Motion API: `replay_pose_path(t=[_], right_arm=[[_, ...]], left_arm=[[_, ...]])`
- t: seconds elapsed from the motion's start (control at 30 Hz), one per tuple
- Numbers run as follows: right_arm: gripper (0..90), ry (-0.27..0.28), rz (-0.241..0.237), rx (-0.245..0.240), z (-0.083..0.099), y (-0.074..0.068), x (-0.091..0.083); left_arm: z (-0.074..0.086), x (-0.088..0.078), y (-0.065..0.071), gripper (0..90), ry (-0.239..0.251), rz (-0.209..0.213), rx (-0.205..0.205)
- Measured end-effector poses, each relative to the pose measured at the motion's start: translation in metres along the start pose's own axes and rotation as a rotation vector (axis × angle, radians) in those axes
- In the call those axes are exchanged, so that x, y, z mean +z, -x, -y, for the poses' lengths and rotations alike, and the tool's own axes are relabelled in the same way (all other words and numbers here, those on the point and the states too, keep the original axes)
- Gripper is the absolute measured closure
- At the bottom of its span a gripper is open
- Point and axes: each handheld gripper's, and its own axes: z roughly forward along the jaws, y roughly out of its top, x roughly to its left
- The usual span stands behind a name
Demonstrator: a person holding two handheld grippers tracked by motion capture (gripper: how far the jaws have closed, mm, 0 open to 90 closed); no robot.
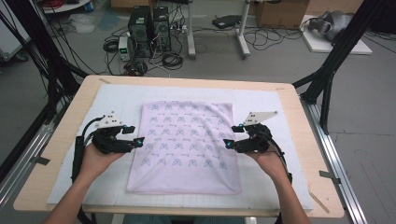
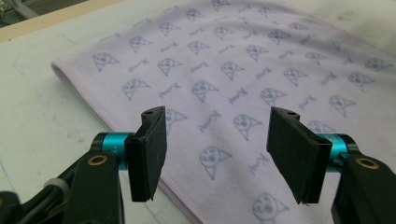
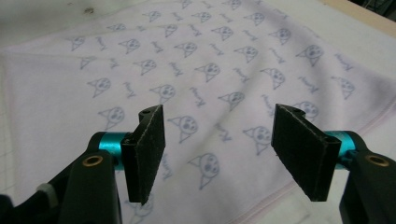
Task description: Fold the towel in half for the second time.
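A pale lilac cloth point(image 1: 187, 144) printed with small blue figures lies folded flat in the middle of the white mat. My left gripper point(image 1: 134, 134) hovers at the cloth's left edge, jaws apart and pointing in toward it. In the left gripper view the open left gripper point(image 2: 217, 140) hangs over the cloth point(image 2: 243, 70) near its hem, with nothing between the pads. My right gripper point(image 1: 232, 135) mirrors it at the cloth's right edge. From the right gripper view, the right gripper point(image 3: 224, 149) stands open above the cloth point(image 3: 196, 79), holding nothing.
The white gridded mat point(image 1: 116, 100) covers most of the wooden table point(image 1: 303, 135). Bare mat lies on both sides of the cloth and behind it. Black frame posts point(image 1: 331, 70) stand at the table's far corners. Computers and cables point(image 1: 149, 32) sit on the floor beyond.
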Motion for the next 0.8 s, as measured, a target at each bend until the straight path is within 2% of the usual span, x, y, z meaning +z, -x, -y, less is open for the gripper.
replay_pose_path(t=[0.07,0.13,0.23,0.33,0.4,0.5,0.6,0.7,0.8], right_arm=[[34.6,-0.004,0.006,-0.001,-0.005,0.008,0.001],[34.7,-0.026,0.027,-0.005,-0.012,0.017,0.002],[35.4,-0.021,0.055,0.003,-0.022,0.033,0.002],[36.4,0.005,0.084,0.028,-0.028,0.049,0.005],[36.1,0.003,0.091,0.055,-0.030,0.059,0.011],[36.3,0.005,0.115,0.054,-0.027,0.068,0.022],[37.0,-0.030,0.124,0.069,-0.020,0.076,0.036],[38.2,-0.061,0.131,0.097,-0.011,0.081,0.050],[39.1,-0.077,0.145,0.116,-0.001,0.085,0.060]], left_arm=[[-0.011,0.003,-0.007,39.0,-0.012,-0.012,0.009],[-0.021,0.005,-0.015,39.6,-0.005,-0.020,0.006],[-0.034,0.010,-0.028,39.8,-0.003,-0.043,-0.006],[-0.039,0.019,-0.039,40.8,0.011,-0.086,0.005],[-0.038,0.027,-0.047,40.8,-0.004,-0.101,-0.007],[-0.032,0.040,-0.056,42.1,-0.025,-0.127,-0.040],[-0.026,0.051,-0.060,44.1,-0.048,-0.145,-0.056],[-0.017,0.062,-0.062,44.9,-0.046,-0.146,-0.081],[-0.010,0.074,-0.065,45.1,-0.104,-0.136,-0.099]])
